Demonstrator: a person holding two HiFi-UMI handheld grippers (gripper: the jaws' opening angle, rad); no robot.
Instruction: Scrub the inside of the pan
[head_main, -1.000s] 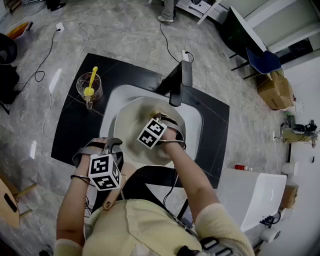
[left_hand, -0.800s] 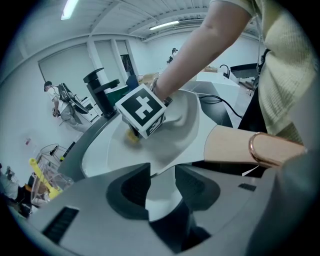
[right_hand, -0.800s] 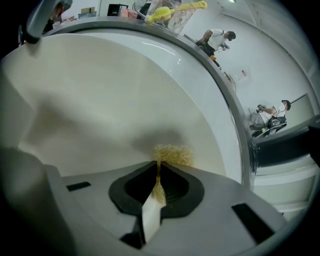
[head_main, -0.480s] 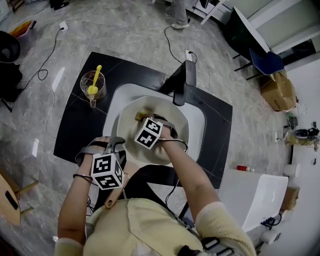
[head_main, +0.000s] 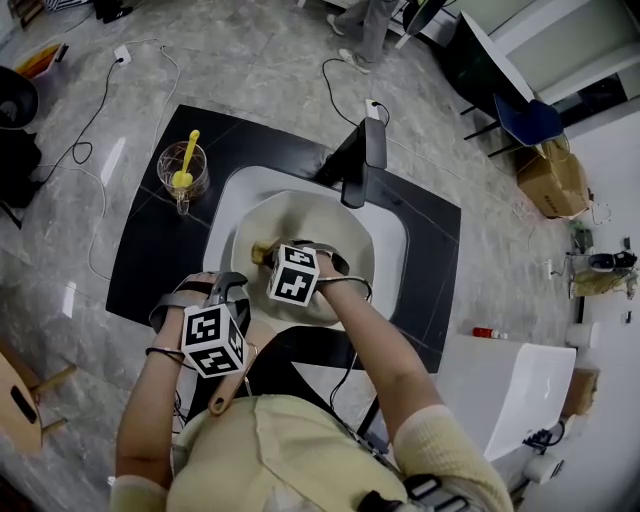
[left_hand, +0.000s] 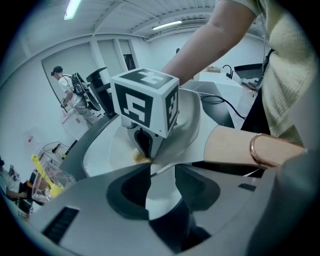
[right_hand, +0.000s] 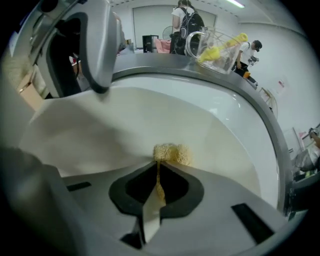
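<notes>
A cream pan (head_main: 335, 235) lies in the white sink (head_main: 392, 240); its wooden handle (head_main: 228, 385) points toward me. My left gripper (head_main: 228, 290) is shut on the pan's rim (left_hand: 187, 127) near the handle, the rim edge-on between its jaws (left_hand: 156, 172). My right gripper (head_main: 268, 256) points steeply down into the pan's left part, shut on a yellow sponge (right_hand: 171, 153) that presses on the pan's inner wall (right_hand: 115, 125). The sponge (head_main: 260, 251) shows just past the marker cube in the head view. Part of the pan floor is hidden under my right hand.
A black faucet (head_main: 356, 165) overhangs the pan's far side. A glass jug with a yellow brush (head_main: 181, 170) stands on the black counter (head_main: 150, 260) at the back left. A white box (head_main: 510, 385) sits to the right. People stand in the background (right_hand: 186, 25).
My right gripper has slid the sponge leftward across the pan's inside and tipped over as it went. The left gripper and the pan have stayed put.
</notes>
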